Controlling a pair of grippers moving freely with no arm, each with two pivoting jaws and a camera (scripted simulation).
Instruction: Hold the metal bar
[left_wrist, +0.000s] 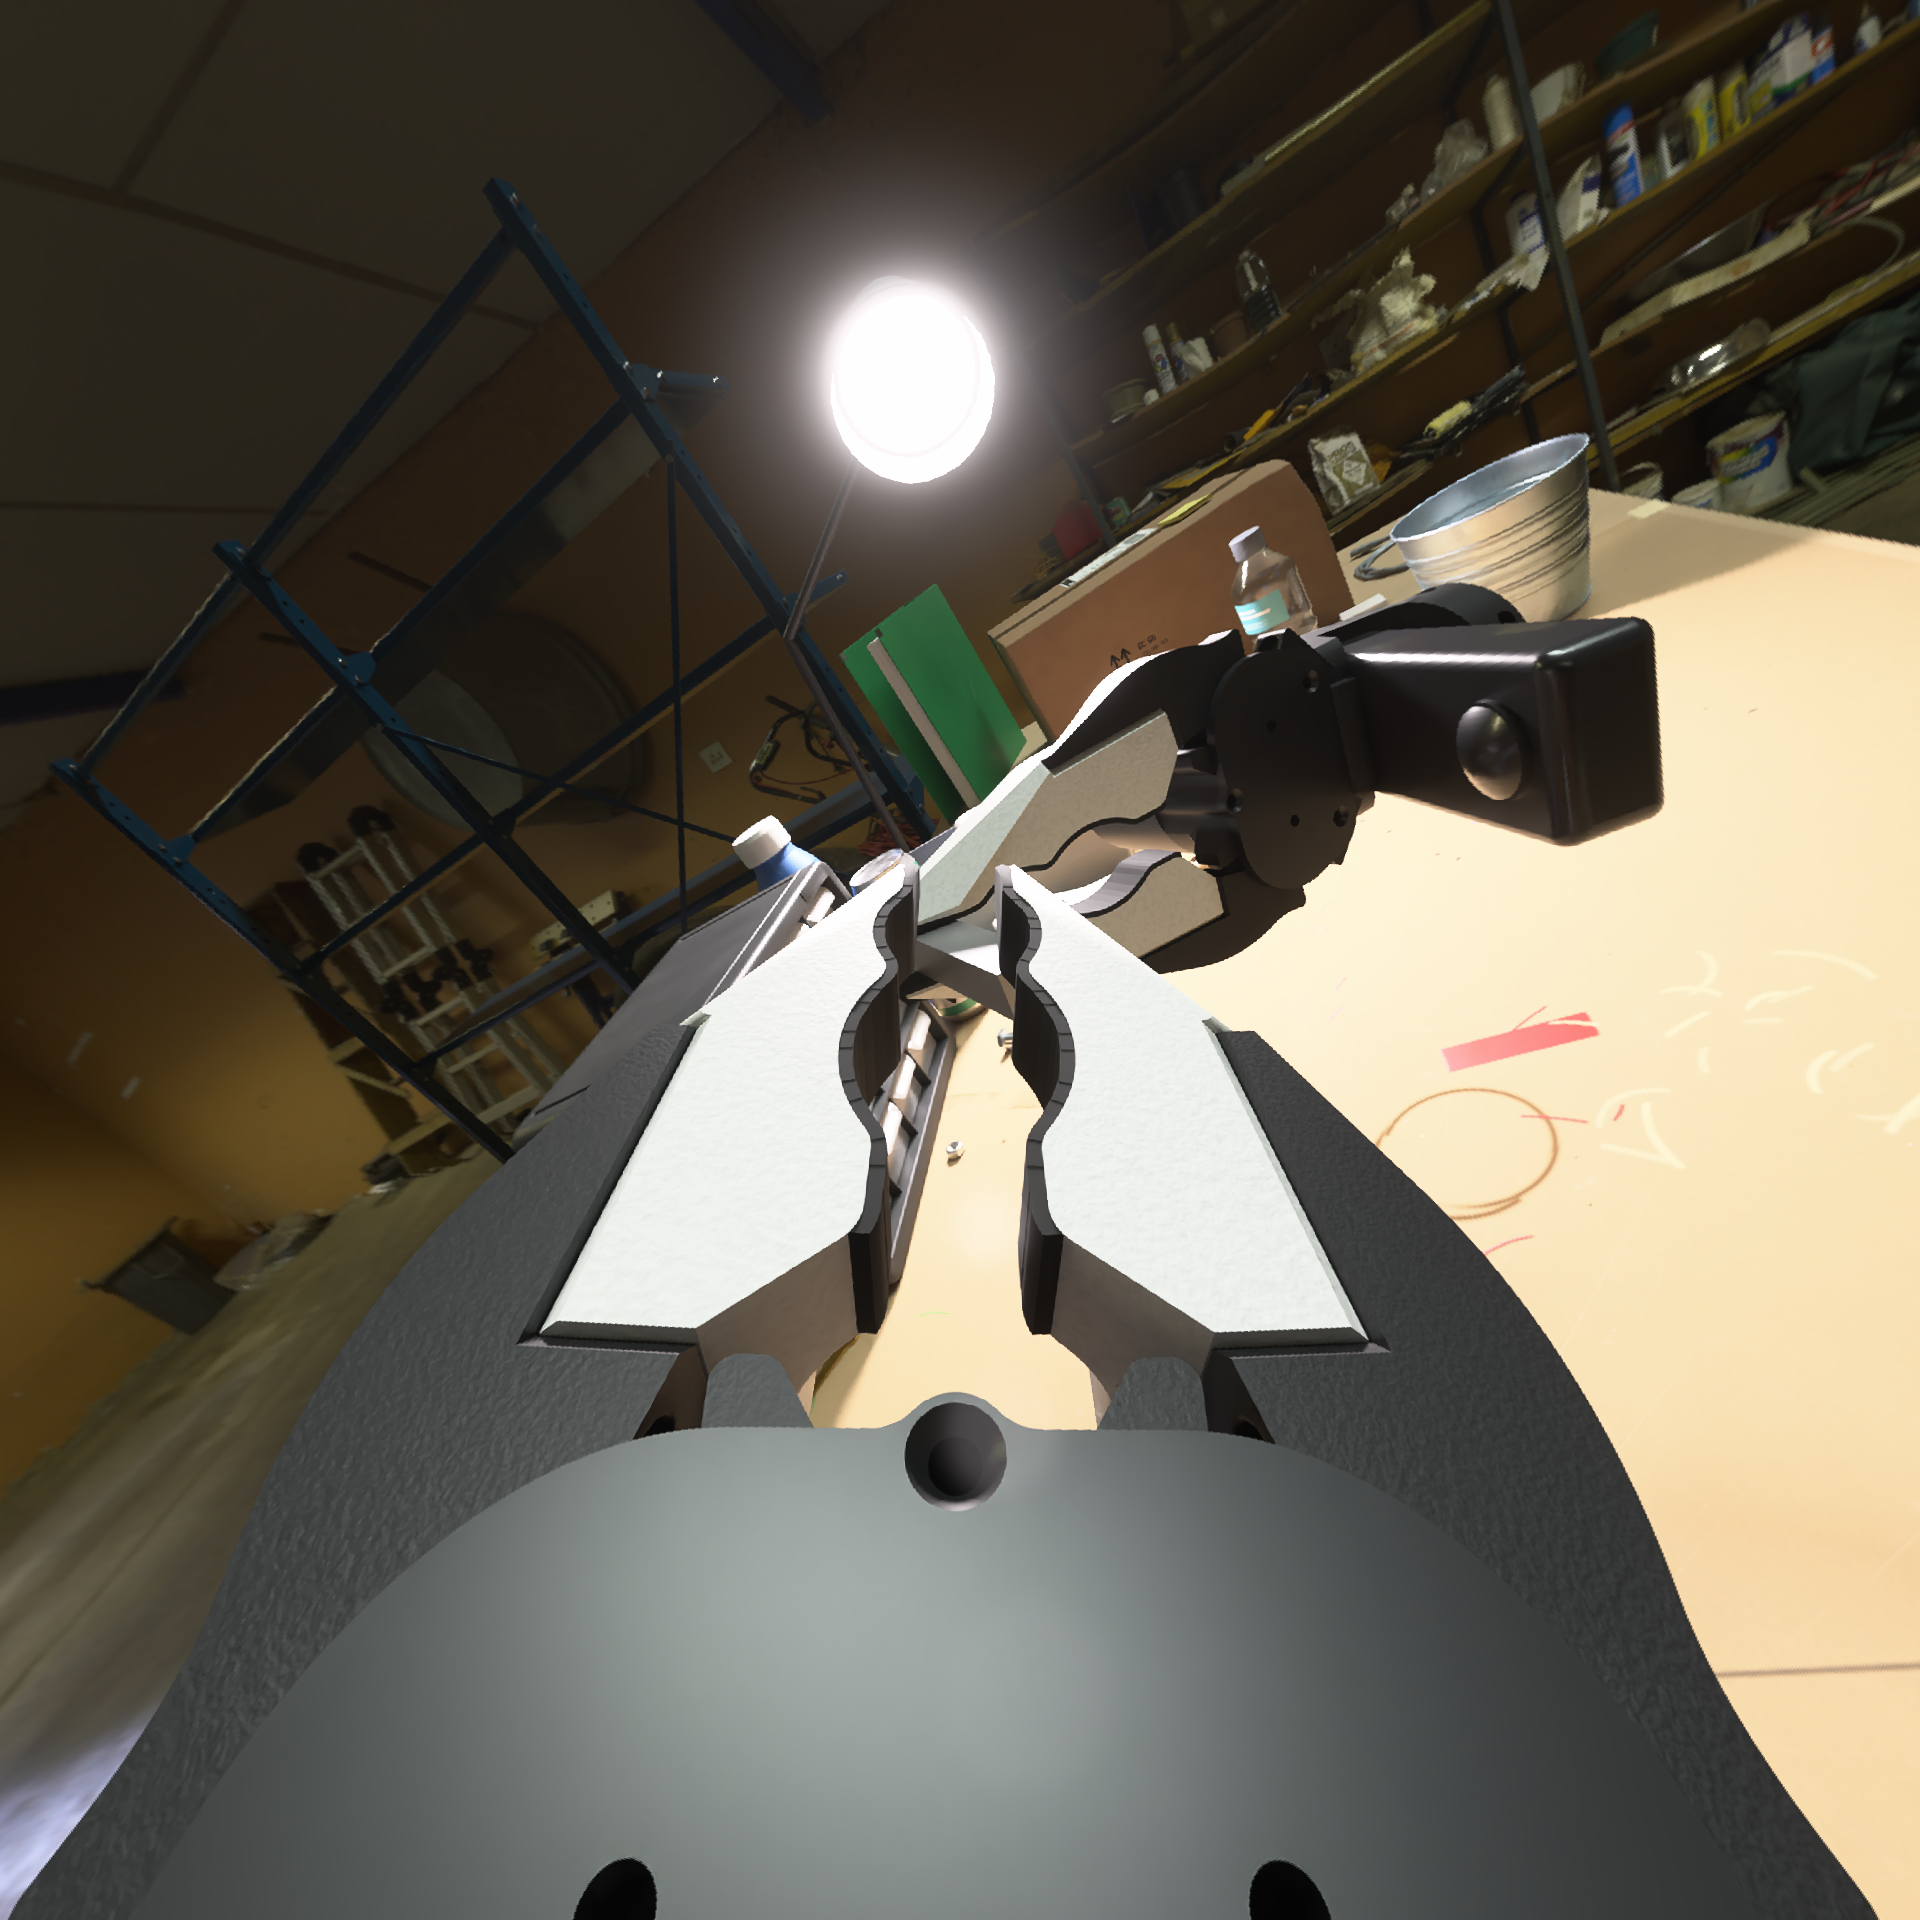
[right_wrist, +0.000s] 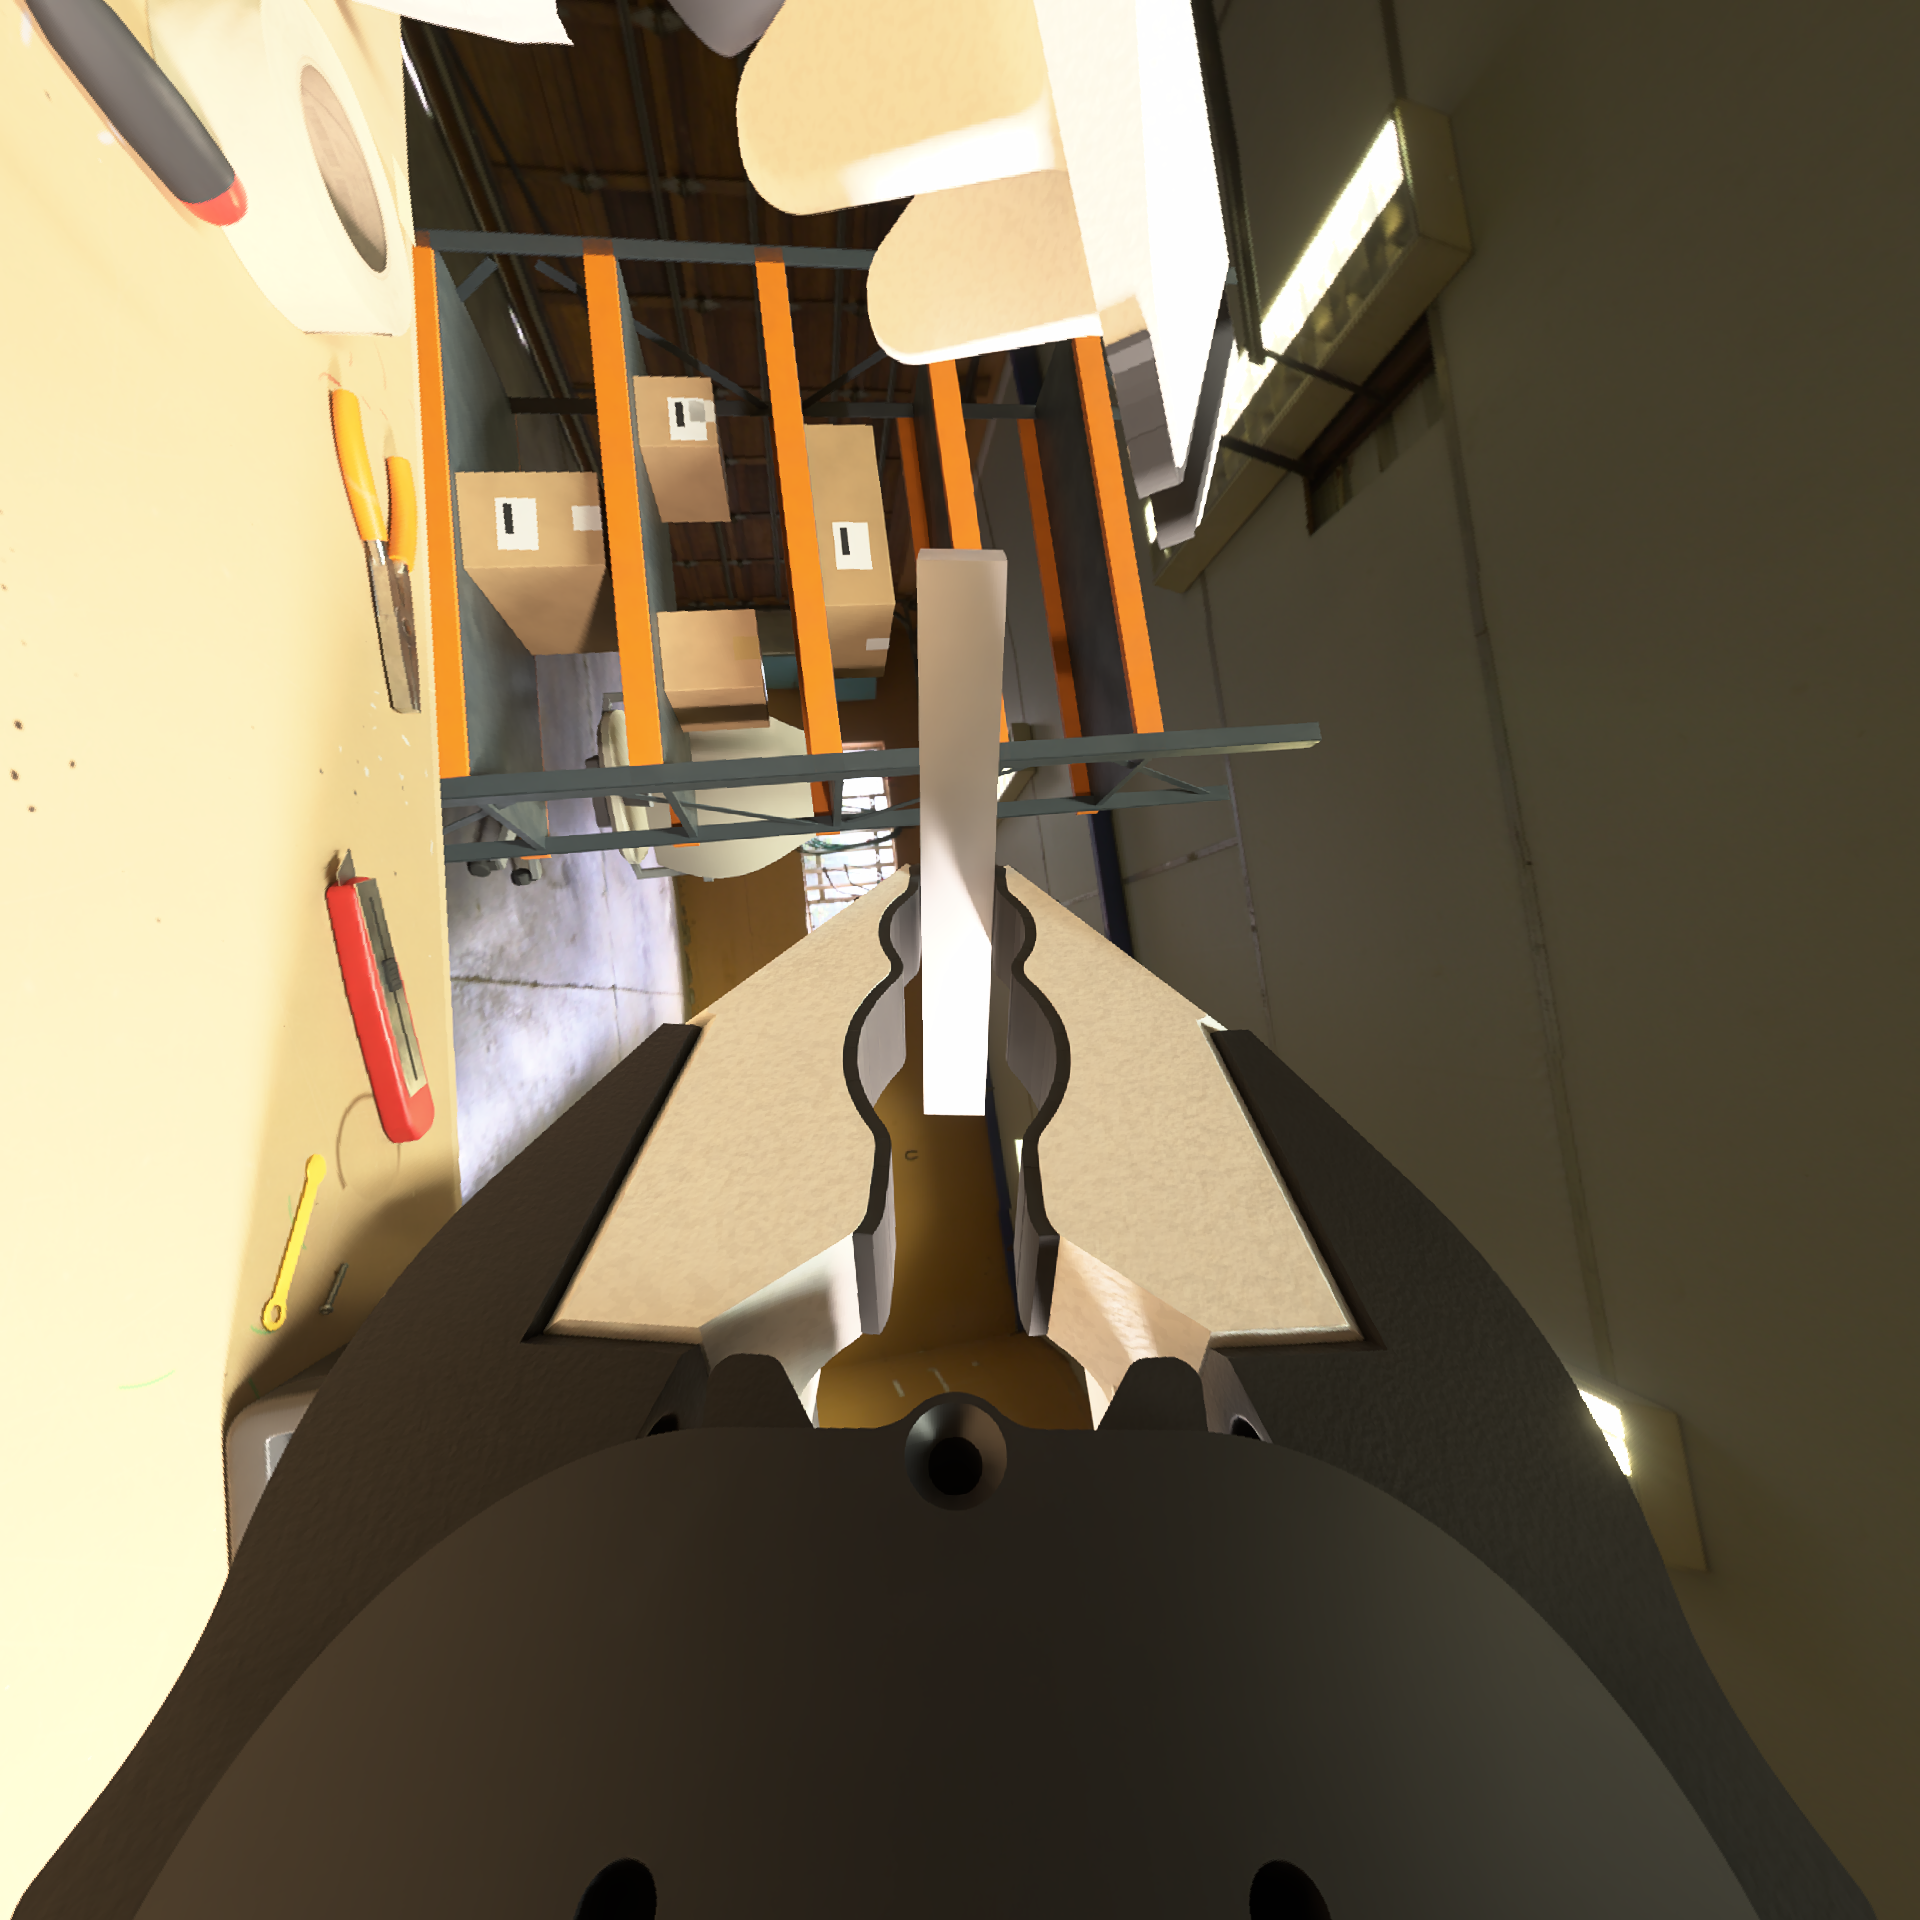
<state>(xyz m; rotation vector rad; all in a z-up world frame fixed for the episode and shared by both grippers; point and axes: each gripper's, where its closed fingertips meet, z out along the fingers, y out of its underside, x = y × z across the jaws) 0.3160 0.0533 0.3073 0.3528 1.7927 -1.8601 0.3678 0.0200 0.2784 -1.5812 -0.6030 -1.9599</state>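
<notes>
The metal bar stands between the fingers of the right gripper, which are closed onto its flat faces near the tips, with one end of the bar reaching back into the throat and the longer part sticking out ahead, clear of the desk. In the left wrist view the left gripper has its fingers only narrowly parted, and the bar passes between their tips, just where the right gripper meets it; whether the pads actually press the metal I cannot tell. To hold well, I judge the right grip should stay firm and level so the long overhang does not swing, and the left fingers should close squarely on the flat faces, not the edges, without pushing against the other gripper.
</notes>
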